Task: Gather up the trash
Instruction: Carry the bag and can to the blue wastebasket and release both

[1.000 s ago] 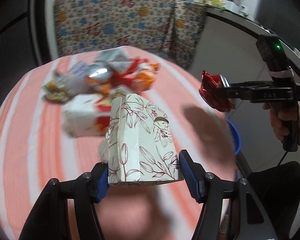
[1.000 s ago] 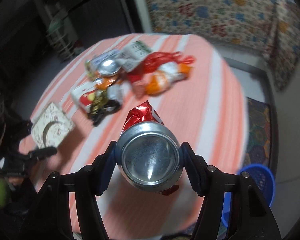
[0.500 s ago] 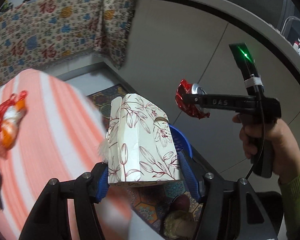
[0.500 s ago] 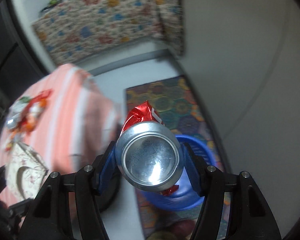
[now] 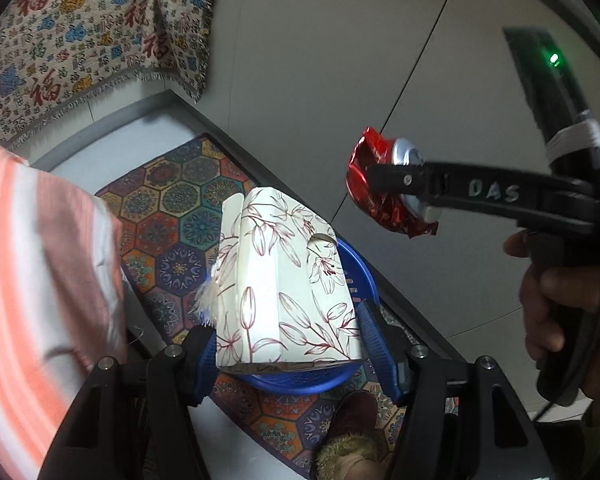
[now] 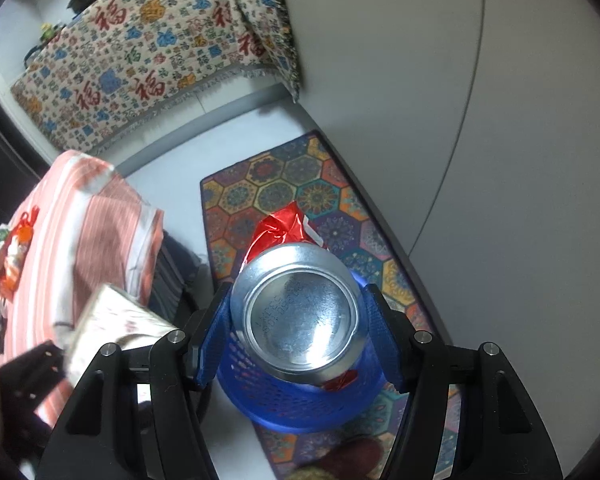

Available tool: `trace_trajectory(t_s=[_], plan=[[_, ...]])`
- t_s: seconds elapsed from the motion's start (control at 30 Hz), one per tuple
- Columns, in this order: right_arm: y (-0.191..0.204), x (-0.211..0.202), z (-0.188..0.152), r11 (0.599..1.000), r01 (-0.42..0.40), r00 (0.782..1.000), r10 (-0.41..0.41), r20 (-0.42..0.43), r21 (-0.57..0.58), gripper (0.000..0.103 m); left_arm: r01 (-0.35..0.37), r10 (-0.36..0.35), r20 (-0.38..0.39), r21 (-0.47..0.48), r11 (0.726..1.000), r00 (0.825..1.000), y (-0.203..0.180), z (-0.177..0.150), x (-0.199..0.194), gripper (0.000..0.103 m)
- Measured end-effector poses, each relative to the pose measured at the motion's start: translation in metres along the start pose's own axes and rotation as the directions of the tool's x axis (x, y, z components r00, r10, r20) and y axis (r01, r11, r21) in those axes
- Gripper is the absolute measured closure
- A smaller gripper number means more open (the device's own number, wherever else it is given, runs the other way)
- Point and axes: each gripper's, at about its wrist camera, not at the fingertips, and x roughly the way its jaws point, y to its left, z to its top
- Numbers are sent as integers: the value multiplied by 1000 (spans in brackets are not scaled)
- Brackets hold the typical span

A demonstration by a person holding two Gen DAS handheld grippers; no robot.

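Both loads hang over the blue basket (image 6: 300, 408) on the floor: the left claw (image 5: 288, 344) clamps the flowered box (image 5: 284, 280), the right claw (image 6: 296, 332) squeezes the crushed can (image 6: 300, 312). The risk is the box: released off-centre, it could catch the rim and tumble onto the rug (image 6: 268, 184).
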Motion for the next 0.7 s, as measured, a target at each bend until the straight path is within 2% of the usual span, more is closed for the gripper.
trace_trajectory(t_s=[0.17, 0.2, 0.27, 0.37, 0.5, 0.7], plan=[[-12, 0, -1, 999, -21, 1000, 21, 8, 38, 36, -5, 5, 4, -5, 1000, 1000, -1, 3, 25, 36], [-14, 1, -1, 998, -32, 999, 31, 12, 49, 28, -3, 3, 7, -6, 1000, 1000, 0, 4, 32, 31], [-18, -2, -1, 997, -35, 999, 34, 24, 70, 17, 1, -1, 6, -6, 1000, 1000, 0, 6, 38, 29], [-24, -13, -2, 996, -31, 998, 26, 54, 87, 17, -6, 6, 10, -14, 1000, 1000, -1, 10, 38, 29], [-22, -24, -1, 997, 1, 995, -8, 95, 75, 16, -20, 21, 60, -12, 1000, 998, 1, 5, 12, 29], [3, -47, 3, 999, 45, 980, -42, 193, -13, 14, -67, 66, 179, -3, 998, 982, 16, -26, -70, 28]])
